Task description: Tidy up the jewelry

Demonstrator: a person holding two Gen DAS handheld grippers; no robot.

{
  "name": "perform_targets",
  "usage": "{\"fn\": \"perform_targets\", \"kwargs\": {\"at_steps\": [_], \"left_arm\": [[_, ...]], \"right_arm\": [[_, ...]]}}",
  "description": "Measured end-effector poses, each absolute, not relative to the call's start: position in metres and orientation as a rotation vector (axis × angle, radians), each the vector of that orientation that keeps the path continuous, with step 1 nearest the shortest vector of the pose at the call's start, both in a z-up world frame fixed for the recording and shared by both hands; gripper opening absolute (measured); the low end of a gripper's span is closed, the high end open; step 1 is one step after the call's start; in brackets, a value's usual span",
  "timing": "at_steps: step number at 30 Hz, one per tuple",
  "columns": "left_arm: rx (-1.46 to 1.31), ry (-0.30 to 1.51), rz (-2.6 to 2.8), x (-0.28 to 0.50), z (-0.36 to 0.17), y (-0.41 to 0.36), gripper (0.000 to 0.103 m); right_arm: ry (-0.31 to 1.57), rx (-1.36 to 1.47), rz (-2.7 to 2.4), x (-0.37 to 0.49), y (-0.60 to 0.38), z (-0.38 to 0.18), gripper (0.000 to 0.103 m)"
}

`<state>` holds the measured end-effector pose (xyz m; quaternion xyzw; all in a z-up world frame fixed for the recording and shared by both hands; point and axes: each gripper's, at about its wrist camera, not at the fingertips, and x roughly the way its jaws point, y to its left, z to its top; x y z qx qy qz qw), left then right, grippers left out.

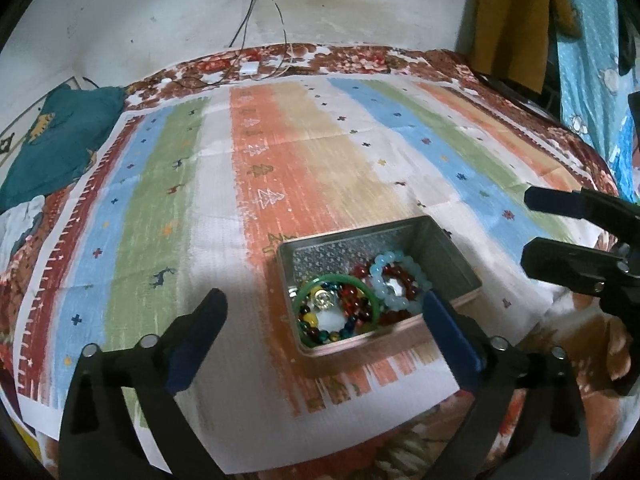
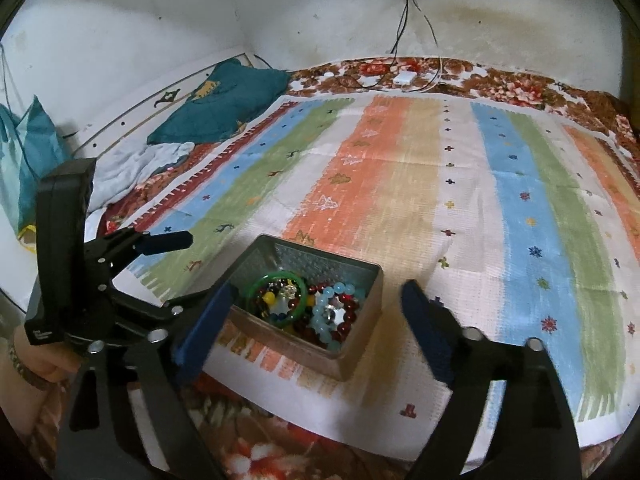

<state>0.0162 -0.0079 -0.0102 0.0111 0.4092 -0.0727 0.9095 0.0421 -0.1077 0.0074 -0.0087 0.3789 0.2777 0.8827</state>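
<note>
Tin (image 1: 448,256) long axis slanting right-away

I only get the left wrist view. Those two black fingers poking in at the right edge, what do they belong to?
Observer: The right gripper. Its own camera shows both blue-padded fingers spread wide with nothing held, and the tin ahead of them.
Operator: And who carries the left one?
Observer: A hand holds the left gripper from below, with a braided band on the wrist.
Operator: Anything past my left edge?
Observer: A teal bag beside the white wall.
</note>
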Motion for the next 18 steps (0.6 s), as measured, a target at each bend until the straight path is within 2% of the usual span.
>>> {"fn": "perform_targets", "kwargs": {"at_steps": [3,18], "left_arm": [[0.021,0.845,-0.132,0.011,-0.011,-0.007,0.097],[0.038,0.799,-0.075,-0.003,-0.006,-0.008,0.097]], "right_arm": [[0.771,-0.022,0.572,0.036,-0.111,0.009,0.098],[0.705,-0.037,0.575,0.017,-0.117,0.015,0.098]]}}
